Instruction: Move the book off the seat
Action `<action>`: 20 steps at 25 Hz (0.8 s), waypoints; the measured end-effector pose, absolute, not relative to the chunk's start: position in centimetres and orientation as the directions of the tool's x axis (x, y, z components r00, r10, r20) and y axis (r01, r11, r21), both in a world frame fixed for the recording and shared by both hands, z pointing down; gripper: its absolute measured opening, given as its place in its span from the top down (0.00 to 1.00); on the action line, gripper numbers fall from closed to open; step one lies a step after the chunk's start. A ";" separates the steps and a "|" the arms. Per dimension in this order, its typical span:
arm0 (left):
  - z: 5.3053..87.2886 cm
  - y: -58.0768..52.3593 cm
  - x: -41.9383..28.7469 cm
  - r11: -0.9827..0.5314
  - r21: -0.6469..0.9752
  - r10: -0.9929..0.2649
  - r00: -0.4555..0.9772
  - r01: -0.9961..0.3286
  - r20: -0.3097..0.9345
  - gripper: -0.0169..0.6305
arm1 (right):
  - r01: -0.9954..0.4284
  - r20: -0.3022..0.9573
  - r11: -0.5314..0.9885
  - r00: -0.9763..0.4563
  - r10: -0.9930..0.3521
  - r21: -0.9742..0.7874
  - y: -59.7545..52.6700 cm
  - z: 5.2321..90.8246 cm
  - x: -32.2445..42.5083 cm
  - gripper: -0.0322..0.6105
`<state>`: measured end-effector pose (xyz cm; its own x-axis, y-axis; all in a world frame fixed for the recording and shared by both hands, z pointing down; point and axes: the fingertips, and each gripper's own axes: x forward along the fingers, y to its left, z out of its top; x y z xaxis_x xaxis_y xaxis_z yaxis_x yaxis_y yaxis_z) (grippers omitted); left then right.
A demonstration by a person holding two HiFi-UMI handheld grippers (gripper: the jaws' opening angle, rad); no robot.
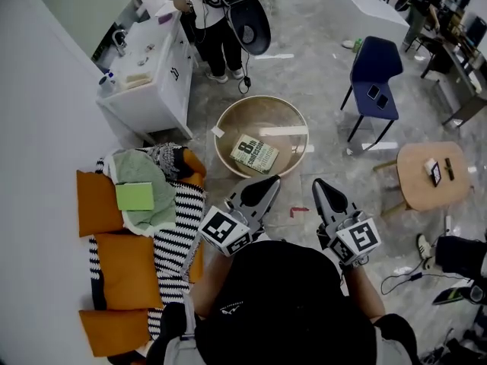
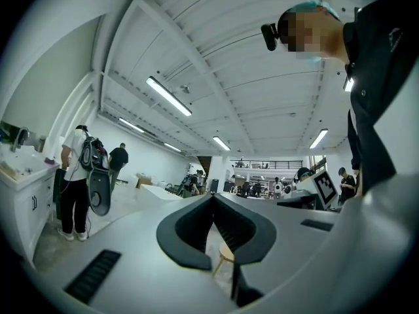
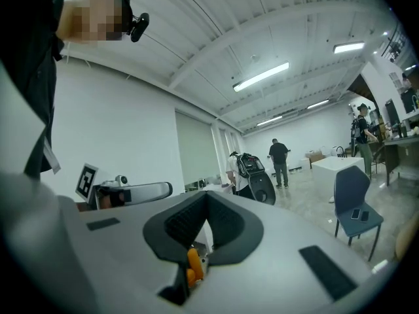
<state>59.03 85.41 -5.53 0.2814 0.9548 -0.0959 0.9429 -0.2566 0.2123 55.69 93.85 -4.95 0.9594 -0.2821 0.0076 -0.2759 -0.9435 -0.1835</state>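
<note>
A book [image 1: 254, 154] with a pale green cover lies flat in the round tan bowl-shaped seat [image 1: 228, 124] on the floor in the head view. A flat green book or pad [image 1: 135, 196] rests on a green cloth on the sofa at the left. My left gripper [image 1: 268, 182] is shut and empty, its tips just near of the round seat's rim. My right gripper [image 1: 319, 185] is shut and empty too, to the right of that seat. Both point level across the room: the left gripper [image 2: 213, 201] and right gripper [image 3: 207, 198] show jaws closed on nothing.
A sofa with orange cushions [image 1: 122, 268] and a striped blanket [image 1: 179, 238] lines the left wall. A white counter [image 1: 152, 78] stands behind it, with a person [image 1: 217, 21] beside it. A blue chair [image 1: 377, 74] and a round wooden side table [image 1: 430, 177] are at the right.
</note>
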 end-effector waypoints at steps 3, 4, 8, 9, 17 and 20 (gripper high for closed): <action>-5.2 85.1 58.6 -0.251 0.222 0.956 0.277 0.942 -0.095 0.96 | -0.278 0.008 -0.945 0.959 -0.284 -0.173 93.4 -5.3 55.6 0.93; -5.2 85.0 58.5 -0.250 0.223 0.956 0.277 0.942 -0.095 0.96 | -0.279 0.006 -0.945 0.959 -0.284 -0.172 93.2 -5.4 55.6 0.93; -4.7 84.3 58.0 -0.262 0.202 0.957 0.282 0.944 -0.075 0.96 | -0.289 0.009 -0.942 0.956 -0.295 -0.172 92.4 -5.1 55.3 0.93; -4.6 84.1 58.0 -0.266 0.202 0.956 0.285 0.943 -0.074 0.96 | -0.294 0.009 -0.941 0.954 -0.300 -0.170 92.2 -5.1 55.2 0.93; -4.3 82.7 57.9 -0.272 0.215 0.953 0.293 0.938 -0.075 0.96 | -0.297 0.037 -0.939 0.951 -0.308 -0.171 91.0 -4.4 55.1 0.93; -3.8 82.9 57.6 -0.270 0.213 0.955 0.289 0.939 -0.067 0.96 | -0.308 0.029 -0.931 0.947 -0.319 -0.195 90.6 -4.5 55.1 0.93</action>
